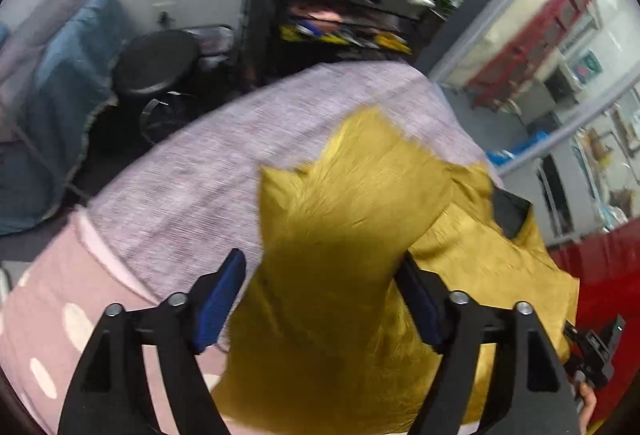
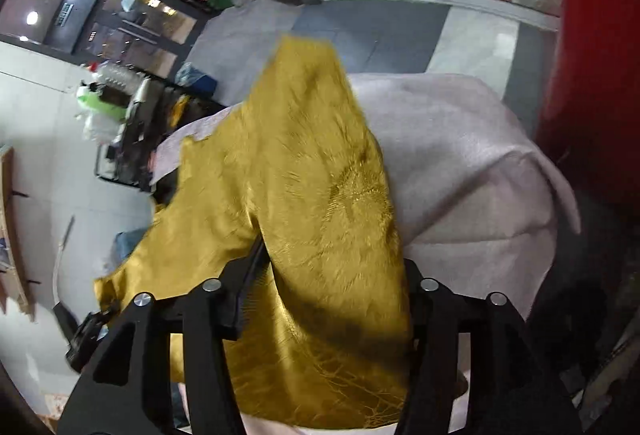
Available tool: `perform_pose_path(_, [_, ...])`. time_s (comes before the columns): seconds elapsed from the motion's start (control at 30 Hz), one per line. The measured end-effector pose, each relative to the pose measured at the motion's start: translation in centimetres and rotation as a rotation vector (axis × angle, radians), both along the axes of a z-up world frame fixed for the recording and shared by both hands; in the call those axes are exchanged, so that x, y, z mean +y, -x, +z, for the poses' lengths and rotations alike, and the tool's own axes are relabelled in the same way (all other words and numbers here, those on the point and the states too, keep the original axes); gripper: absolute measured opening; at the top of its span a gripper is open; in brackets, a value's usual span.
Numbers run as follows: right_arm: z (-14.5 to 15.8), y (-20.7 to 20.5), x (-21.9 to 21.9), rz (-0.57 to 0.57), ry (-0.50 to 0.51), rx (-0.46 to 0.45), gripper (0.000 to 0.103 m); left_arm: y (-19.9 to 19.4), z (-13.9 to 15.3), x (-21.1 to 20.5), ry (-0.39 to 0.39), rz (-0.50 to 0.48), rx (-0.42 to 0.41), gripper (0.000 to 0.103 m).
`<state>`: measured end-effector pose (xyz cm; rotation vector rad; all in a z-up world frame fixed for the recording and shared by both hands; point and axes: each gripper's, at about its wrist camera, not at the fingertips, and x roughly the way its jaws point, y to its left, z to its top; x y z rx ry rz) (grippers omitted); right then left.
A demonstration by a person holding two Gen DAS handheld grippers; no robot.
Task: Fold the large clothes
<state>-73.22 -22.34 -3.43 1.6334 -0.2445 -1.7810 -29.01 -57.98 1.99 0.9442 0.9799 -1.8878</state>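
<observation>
A mustard-yellow garment lies bunched on a table covered with a lilac cloth. My left gripper is open, its blue-padded fingers wide apart, with yellow fabric lying between them. In the right wrist view the same garment drapes up over the lilac cloth. My right gripper is also open, with a fold of the garment lying between its black fingers. The right gripper shows at the lower right of the left wrist view.
A pink dotted cloth hangs at the table's near left. A black round stool, blue-covered furniture and a cluttered shelf cart stand behind. Red fabric is at the right.
</observation>
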Motion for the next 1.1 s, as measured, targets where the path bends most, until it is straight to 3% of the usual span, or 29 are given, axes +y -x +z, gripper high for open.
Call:
perform_pose_path(0.1, [-1.0,0.6,-0.4,-0.024,-0.037,0.020,0.067,-3.3,0.9,-0.7,0.069,0.101,-0.010,0.088])
perform_pose_path(0.2, [-1.9,0.8,0.1,-0.035,-0.072,0.030,0.067,-6.0,1.5,-1.6,0.063,0.171,0.032,0.088])
perform_pose_path(0.33, [-0.9,-0.3,1.1,0.001,-0.117,0.135,0.065,-7.5,1.2,0.4,0.040,0.158,0.077,0.091])
perform_pose_path(0.37, [-0.3,-0.7,0.9,0.013,-0.124,0.184,0.064,-7.2,0.8,1.3,0.036,0.136,0.066,0.091])
perform_pose_path(0.53, [1.8,-2.0,0.3,0.122,-0.149,0.324,0.030,-5.5,-1.6,2.6,0.002,0.053,0.015,0.091])
perform_pose_path(0.7, [2.9,-2.5,1.2,0.169,-0.143,0.404,0.019,-1.8,-3.7,0.2,-0.021,0.004,0.028,0.091])
perform_pose_path(0.73, [3.0,-2.3,1.5,0.162,-0.136,0.407,0.017,-0.6,-4.2,-0.3,-0.025,-0.032,0.010,0.088])
perform_pose_path(0.8, [3.1,-1.9,2.3,0.152,-0.125,0.405,0.016,1.7,-4.9,-1.0,-0.040,-0.126,-0.006,0.035])
perform_pose_path(0.87, [3.3,-2.0,2.5,0.153,-0.128,0.415,0.015,3.9,-4.8,-1.2,-0.037,-0.193,-0.022,0.015])
perform_pose_path(0.9, [3.3,-1.9,2.5,0.152,-0.138,0.432,0.015,5.0,-4.3,-1.1,0.000,-0.228,-0.033,0.010])
perform_pose_path(1.0, [3.5,-1.6,3.0,0.097,-0.151,0.470,0.014,8.9,-1.5,-0.6,0.164,-0.315,-0.082,0.008])
perform_pose_path(1.1, [2.5,-0.6,3.1,0.041,-0.193,0.457,0.014,11.5,-0.5,-1.5,0.214,-0.311,-0.092,0.008])
